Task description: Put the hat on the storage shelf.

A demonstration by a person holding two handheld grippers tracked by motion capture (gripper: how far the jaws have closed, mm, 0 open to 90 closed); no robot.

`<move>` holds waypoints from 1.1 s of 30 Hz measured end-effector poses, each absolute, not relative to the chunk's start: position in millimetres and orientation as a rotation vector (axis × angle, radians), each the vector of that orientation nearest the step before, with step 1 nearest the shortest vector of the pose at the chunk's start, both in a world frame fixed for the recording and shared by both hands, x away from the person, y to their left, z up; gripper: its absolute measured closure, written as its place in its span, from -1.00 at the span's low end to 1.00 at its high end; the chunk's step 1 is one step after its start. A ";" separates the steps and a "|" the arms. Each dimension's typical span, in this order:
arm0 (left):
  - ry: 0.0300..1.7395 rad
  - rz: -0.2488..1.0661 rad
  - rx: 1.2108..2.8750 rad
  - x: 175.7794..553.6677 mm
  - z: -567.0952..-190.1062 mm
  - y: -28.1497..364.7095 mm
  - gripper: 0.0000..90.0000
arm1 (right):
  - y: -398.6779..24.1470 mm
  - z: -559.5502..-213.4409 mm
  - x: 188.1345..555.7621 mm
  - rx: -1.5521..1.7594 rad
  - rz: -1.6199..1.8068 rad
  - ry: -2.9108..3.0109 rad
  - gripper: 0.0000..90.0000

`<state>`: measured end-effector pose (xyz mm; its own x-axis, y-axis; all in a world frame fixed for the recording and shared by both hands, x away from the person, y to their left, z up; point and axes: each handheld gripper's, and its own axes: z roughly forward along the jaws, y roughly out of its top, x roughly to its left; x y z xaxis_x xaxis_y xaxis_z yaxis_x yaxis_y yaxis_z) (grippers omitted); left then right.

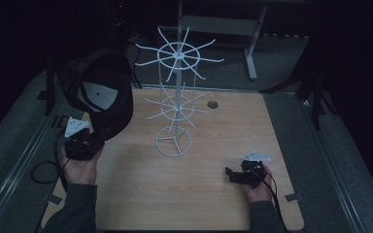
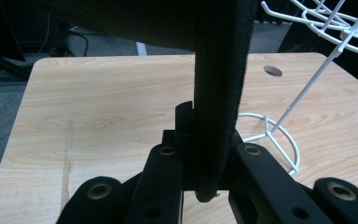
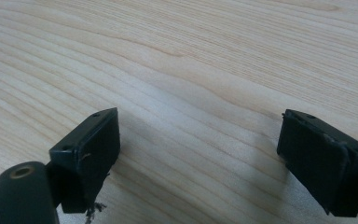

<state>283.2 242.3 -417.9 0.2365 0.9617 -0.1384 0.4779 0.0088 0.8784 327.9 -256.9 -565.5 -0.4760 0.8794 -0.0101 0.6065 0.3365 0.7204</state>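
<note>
left claw [image 1: 96, 138] clenched on the brim of a black cap [image 1: 104, 92], holding it up over the surface's left edge, crown uppermost, its pale inner lining facing the camera. in the left gripper view the brim [image 2: 219, 93] runs edge-on and vertical between the jaws: stiff, flat, matte woven fabric with a stitched rim. gripping the stiff brim likely gives a firm hold and leaves the crown free to drop over a prong.

white wire rack [image 1: 176, 104] stands near the middle of the surface [image 1: 213, 145], toward its far edge: thin coated rods, ring base, two tiers of radiating prongs. cap is just left of it, not touching.

right claw [image 3: 198, 154] released, jaws wide with nothing between, resting low by the near right corner, seemingly parked. surface is pale wood-grain laminate, smooth.
</note>
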 end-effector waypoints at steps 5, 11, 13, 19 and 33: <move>1.371 0.684 1.613 284.0 -415.9 240.7 0.91 | -256.8 -565.5 327.8 1.308 0.932 2.208 -0.72; 1.368 0.691 1.613 284.4 -413.5 238.4 0.91 | -256.8 -565.5 327.8 1.307 0.932 2.209 -0.71; 1.368 0.691 1.613 284.7 -412.9 237.9 0.91 | -256.7 -565.5 327.8 1.307 0.933 2.209 -0.71; 1.367 0.697 1.616 285.6 -410.7 236.2 0.91 | -256.6 -565.5 327.8 1.308 0.934 2.209 -0.71; 1.352 0.711 1.624 286.7 -404.8 231.4 0.91 | -256.7 -565.4 327.7 1.306 0.933 2.210 -0.71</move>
<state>286.7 231.4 -404.8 0.2429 0.9644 -0.1047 0.4601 -0.0195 0.8877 327.7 -256.7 -565.4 -0.4790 0.8777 -0.0096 0.6054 0.3383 0.7205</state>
